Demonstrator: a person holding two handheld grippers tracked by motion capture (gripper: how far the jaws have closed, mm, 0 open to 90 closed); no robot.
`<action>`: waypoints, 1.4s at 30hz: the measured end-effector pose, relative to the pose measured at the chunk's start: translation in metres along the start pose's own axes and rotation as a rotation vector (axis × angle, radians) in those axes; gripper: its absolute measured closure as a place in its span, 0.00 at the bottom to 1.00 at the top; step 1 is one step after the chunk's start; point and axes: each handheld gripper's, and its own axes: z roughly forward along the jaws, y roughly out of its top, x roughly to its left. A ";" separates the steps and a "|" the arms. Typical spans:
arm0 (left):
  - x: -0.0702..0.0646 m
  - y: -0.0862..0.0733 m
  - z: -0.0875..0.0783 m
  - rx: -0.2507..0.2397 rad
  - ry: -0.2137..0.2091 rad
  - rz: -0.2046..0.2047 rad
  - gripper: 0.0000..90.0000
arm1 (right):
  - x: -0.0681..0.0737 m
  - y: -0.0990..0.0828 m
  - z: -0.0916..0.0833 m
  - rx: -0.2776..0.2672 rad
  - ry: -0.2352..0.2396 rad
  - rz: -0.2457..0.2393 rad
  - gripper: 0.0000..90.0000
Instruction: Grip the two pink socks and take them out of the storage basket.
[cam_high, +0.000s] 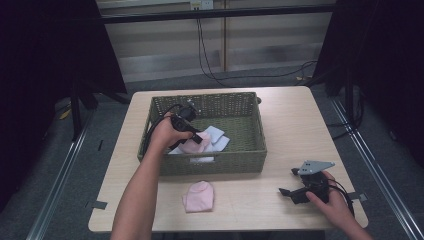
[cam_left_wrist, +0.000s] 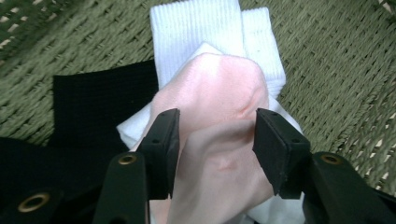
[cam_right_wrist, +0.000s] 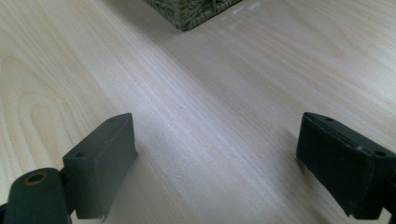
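My left arm reaches into the green woven basket (cam_high: 252, 142), and my hand covers most of my left gripper (cam_high: 192, 136) from above, so the high view hides how the jaws stand. The left gripper view settles it: my left gripper (cam_left_wrist: 215, 140) has its two black jaws pressed against either side of a soft pink sock (cam_left_wrist: 219, 107), grasping it where the fabric bunches into a fold between them. Under the pink sock lies a ribbed white sock (cam_left_wrist: 205, 28), its far end cut off by the top edge, and to the left a flat black cloth (cam_left_wrist: 98, 102) with a fine grid texture, partly hidden behind my jaw. All of it rests on the basket's coarse weave.

Just in front of the basket, a second pink sock (cam_high: 199, 196) lies rounded on the pale wood-grain table (cam_high: 295, 120).

Further right, my right gripper (cam_high: 292, 195) rests low near the table's front edge, well apart from the basket. Its jaws (cam_right_wrist: 215, 163) stand wide apart and released, bare tabletop between them, one basket corner (cam_right_wrist: 191, 11) ahead.
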 end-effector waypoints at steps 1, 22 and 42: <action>0.000 -0.001 0.003 0.002 -0.002 0.010 0.56 | 0.000 0.000 0.000 0.000 0.000 0.000 0.12; -0.007 0.007 -0.018 0.037 0.002 -0.031 0.96 | 0.000 0.000 0.000 0.002 0.002 0.002 0.12; 0.015 -0.010 0.010 0.022 0.034 -0.101 0.73 | 0.000 0.000 0.000 0.001 0.002 0.000 0.12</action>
